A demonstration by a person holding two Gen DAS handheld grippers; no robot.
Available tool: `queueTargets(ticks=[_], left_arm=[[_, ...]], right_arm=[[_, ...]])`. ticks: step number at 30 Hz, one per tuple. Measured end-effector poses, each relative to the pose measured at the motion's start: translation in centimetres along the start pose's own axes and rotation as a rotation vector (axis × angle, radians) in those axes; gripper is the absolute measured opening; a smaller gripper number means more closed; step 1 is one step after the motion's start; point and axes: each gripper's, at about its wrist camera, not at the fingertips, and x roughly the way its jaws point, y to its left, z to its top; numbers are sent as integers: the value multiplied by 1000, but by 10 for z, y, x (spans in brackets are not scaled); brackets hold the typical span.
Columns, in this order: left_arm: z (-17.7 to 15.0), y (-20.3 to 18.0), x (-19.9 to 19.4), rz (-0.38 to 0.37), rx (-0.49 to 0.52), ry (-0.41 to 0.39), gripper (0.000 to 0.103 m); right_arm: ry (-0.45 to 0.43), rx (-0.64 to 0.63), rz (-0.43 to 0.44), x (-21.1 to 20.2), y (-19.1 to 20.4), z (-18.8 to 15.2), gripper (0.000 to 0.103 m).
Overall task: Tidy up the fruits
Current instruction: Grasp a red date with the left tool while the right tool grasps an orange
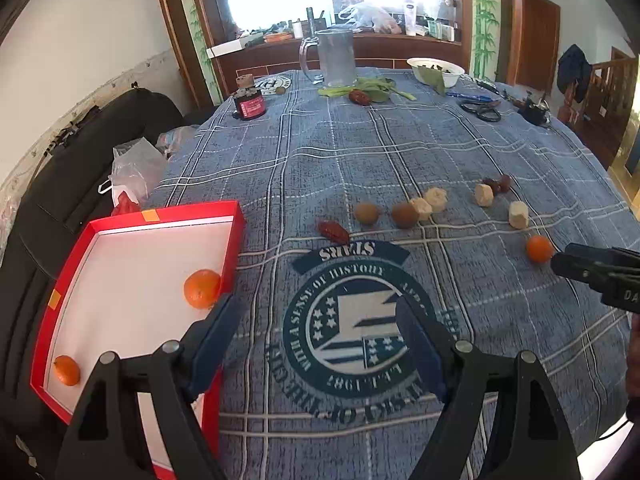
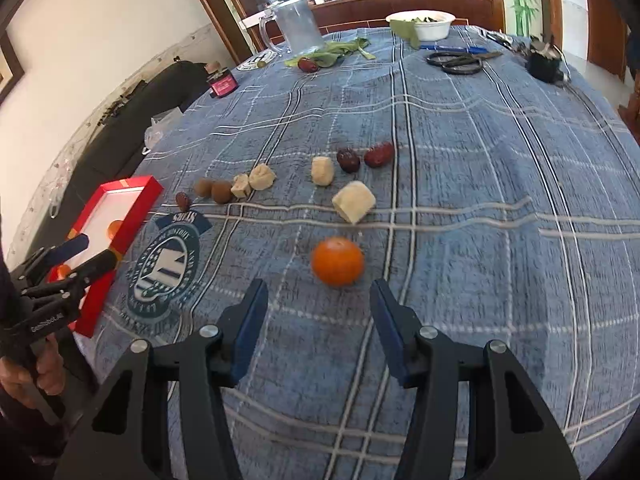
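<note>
A red box (image 1: 240,224) with a white inside sits at the table's left edge and holds two tangerines (image 1: 202,289) (image 1: 67,370). My left gripper (image 1: 316,320) is open and empty, just right of the box's near corner; it also shows in the right wrist view (image 2: 94,250). A third tangerine (image 2: 337,261) lies on the blue plaid cloth just ahead of my open, empty right gripper (image 2: 318,290). It also shows in the left wrist view (image 1: 539,248). Further back lie red dates (image 2: 379,155), brown round fruits (image 2: 222,192) and pale chunks (image 2: 354,201).
At the far end stand a clear jug (image 1: 335,57), a white bowl (image 1: 436,70), green leaves (image 1: 372,90), scissors (image 2: 456,63), a blue pen (image 2: 452,48) and a small dark jar (image 1: 249,105). A dark sofa (image 1: 80,152) with plastic bags lies left of the table.
</note>
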Motion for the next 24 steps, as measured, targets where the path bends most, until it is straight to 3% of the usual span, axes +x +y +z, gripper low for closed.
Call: queueTargets(ticks=[4,8,12,17,19,24], left_arm=[[10,10,6,12,-19,4,80],[17,15,19,-8,-49,29,80],[27,13,39,-18,-53,69,79],[41,1,69,-64,-65,135,62],[44,-2,81,-77,-76,156,50],[46,-6,104,-97,-92,193,36]], right_arm=[[19,-19,-52,16,3,11,53],[76,-14,-92,34,0,11,43],[50,-8,-91,31,-1,8,33],[25,46,-13,28,-12,7,33],[8,64,18,27,-15,6,33],[-18,76,53,28,-20,5,33]])
